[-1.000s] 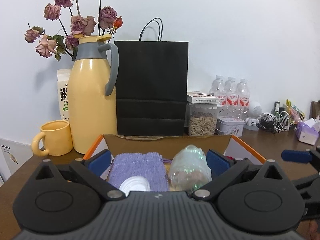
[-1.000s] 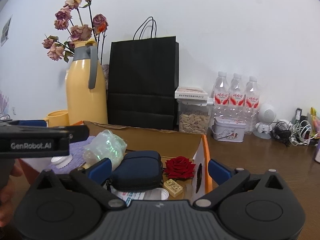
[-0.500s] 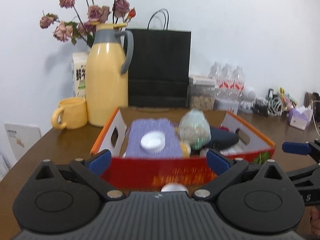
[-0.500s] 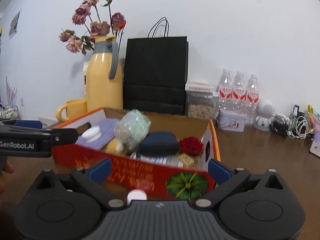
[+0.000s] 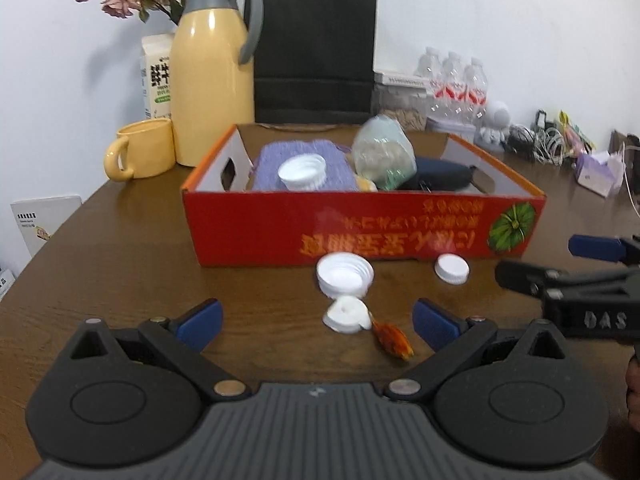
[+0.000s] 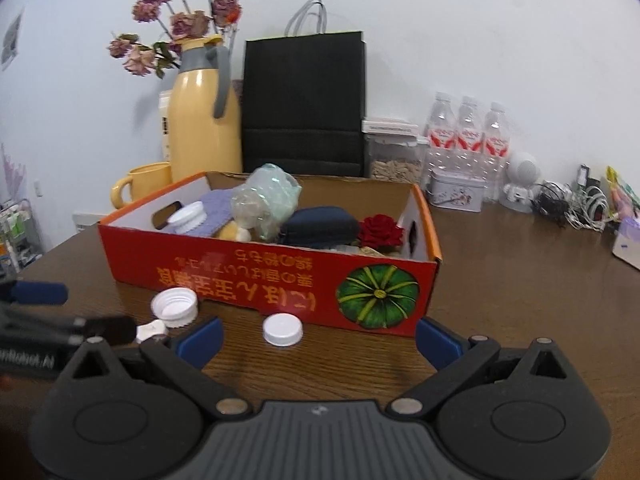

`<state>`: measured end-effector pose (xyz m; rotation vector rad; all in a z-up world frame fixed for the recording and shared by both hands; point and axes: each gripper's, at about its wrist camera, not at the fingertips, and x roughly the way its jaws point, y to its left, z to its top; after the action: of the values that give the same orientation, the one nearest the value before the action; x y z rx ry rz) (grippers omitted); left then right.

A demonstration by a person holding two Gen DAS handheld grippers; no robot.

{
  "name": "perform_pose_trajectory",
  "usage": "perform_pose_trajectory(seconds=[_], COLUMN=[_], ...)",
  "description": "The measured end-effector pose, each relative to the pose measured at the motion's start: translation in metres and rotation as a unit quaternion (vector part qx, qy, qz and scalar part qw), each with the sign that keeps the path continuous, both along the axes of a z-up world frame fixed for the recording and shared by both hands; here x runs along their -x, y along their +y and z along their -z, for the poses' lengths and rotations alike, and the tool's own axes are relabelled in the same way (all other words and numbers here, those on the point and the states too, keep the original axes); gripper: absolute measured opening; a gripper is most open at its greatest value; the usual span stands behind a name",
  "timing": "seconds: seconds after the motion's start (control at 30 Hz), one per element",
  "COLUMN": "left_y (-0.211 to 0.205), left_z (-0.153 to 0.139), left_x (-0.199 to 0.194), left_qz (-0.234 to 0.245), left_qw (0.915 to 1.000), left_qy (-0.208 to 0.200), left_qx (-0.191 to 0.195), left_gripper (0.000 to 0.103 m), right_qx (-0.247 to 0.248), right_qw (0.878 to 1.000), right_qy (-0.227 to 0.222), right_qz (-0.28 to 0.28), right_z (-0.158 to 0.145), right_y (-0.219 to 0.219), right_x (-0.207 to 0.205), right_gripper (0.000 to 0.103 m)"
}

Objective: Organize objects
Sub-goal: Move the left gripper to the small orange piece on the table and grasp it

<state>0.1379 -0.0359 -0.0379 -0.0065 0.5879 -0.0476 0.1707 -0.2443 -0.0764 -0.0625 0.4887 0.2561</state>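
A red cardboard box [image 5: 360,224] [image 6: 256,276] stands on the brown table. It holds a purple cloth [image 5: 304,160], a white lid [image 5: 302,174], a clear bag [image 5: 382,156], a dark pouch [image 6: 320,222] and a red rose [image 6: 380,232]. On the table before it lie an upturned white lid [image 5: 345,275] [image 6: 175,307], a white cap [image 5: 452,268] [image 6: 282,330], a small white piece [image 5: 346,315] and an orange object [image 5: 392,340]. My left gripper [image 5: 316,324] is open and empty just before the small piece. My right gripper [image 6: 318,338] is open and empty behind the cap.
A yellow thermos [image 5: 214,68], yellow mug [image 5: 140,150], milk carton [image 5: 158,76], black paper bag [image 5: 314,52] and dried flowers [image 6: 176,28] stand behind the box. Water bottles [image 6: 466,136], a tin [image 6: 456,192], a seed jar [image 6: 394,160] and cables [image 6: 572,204] are at the right.
Both grippers have pulled back from over the box and now sit low over the table in front of it. The loose lids and orange object have come into view.
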Motion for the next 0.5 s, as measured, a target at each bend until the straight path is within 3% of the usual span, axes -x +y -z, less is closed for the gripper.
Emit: perform_pose_trajectory(seconds=[0.17, 0.27, 0.37, 0.43, 0.47, 0.5], left_y=[-0.012, -0.017, -0.022, -0.025, -0.027, -0.028], left_z=[0.005, 0.010, 0.013, 0.013, 0.014, 0.015], left_x=[-0.001, -0.004, -0.007, -0.007, -0.007, -0.008], left_qz=[0.011, 0.013, 0.018, 0.023, 0.025, 0.026], left_qw=[0.9999, 0.9996, 0.9994, 0.9993, 0.9992, 0.9990], left_qy=[0.011, 0.022, 0.031, 0.030, 0.033, 0.036], left_qx=[-0.007, -0.010, -0.003, -0.001, -0.001, 0.000], left_gripper=[0.103, 0.092, 0.073, 0.051, 0.045, 0.030], right_qx=[-0.008, -0.010, -0.011, -0.012, -0.013, -0.013], right_qw=[1.000, 1.000, 1.000, 1.000, 1.000, 1.000], right_qy=[0.016, 0.016, 0.017, 0.019, 0.020, 0.020], right_qz=[0.021, 0.022, 0.021, 0.021, 0.021, 0.020], right_z=[0.006, 0.007, 0.008, 0.009, 0.009, 0.009], right_y=[-0.007, -0.008, -0.007, -0.007, -0.007, -0.007], right_x=[-0.004, -0.004, -0.004, -0.005, -0.005, -0.005], right_gripper=[0.102, 0.102, 0.102, 0.102, 0.102, 0.102])
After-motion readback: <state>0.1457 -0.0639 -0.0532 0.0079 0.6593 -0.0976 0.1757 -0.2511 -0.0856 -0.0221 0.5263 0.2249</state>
